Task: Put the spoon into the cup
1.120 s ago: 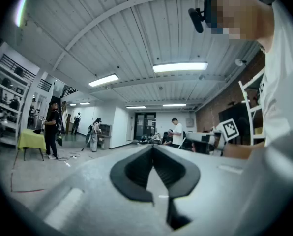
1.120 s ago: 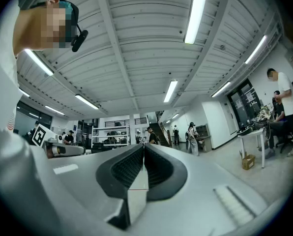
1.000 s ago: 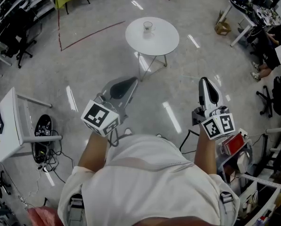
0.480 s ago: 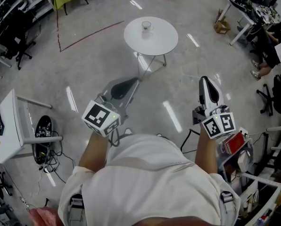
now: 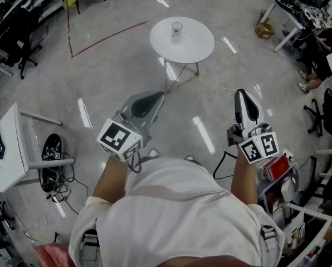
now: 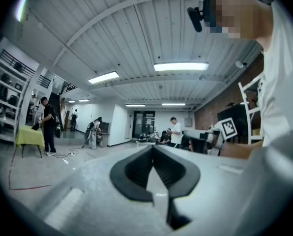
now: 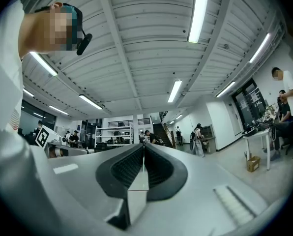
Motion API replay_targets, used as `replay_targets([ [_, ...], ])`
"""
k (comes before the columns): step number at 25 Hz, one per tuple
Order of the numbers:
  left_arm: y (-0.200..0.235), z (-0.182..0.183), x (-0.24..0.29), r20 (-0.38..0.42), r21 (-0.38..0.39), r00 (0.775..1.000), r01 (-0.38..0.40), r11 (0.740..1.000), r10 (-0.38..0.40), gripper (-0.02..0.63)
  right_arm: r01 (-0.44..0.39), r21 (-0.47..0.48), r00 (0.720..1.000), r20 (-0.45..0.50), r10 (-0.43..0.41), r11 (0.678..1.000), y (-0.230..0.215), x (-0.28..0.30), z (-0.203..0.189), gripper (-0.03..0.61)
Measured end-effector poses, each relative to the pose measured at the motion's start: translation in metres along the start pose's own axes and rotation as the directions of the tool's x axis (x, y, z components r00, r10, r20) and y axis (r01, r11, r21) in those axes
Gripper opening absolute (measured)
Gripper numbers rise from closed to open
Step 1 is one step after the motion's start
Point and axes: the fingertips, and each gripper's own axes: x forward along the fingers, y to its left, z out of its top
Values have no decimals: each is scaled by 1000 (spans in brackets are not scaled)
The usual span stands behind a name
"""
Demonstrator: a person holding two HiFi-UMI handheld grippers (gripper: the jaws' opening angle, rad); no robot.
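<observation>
A glass cup [image 5: 177, 28] stands near the far edge of a round white table [image 5: 194, 46], well ahead of me across the floor. No spoon shows in any view. My left gripper [image 5: 156, 95] is held in front of my body, its jaws closed together with nothing between them, pointing toward the table. My right gripper [image 5: 243, 94] is held level with it on the right, jaws also pressed together and empty. In the left gripper view the left gripper [image 6: 153, 147] points up at the ceiling; in the right gripper view the right gripper [image 7: 143, 144] does the same.
A white side desk [image 5: 10, 146] and a tangle of cables [image 5: 52, 168] lie at the left. A red tape line [image 5: 107, 38] crosses the floor. A seated person [image 5: 327, 60] and desks are at the far right, a red box [image 5: 277, 168] at my right hip.
The table and cup have shifted slightly right and down in the head view as the camera moved. Both grippers keep the same pose.
</observation>
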Motion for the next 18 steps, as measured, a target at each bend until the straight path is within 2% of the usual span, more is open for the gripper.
replay_targets([
  [13,103,-8,-68,7,-19,1000,-1,1000,2,2,37,-5,999,-26,-37,999,71,84,-36,11],
  [18,144,-15,-76,22,-45,1000,-15,999,16,2,44,-45,997,-57,-47,998,83,112,-47,11],
])
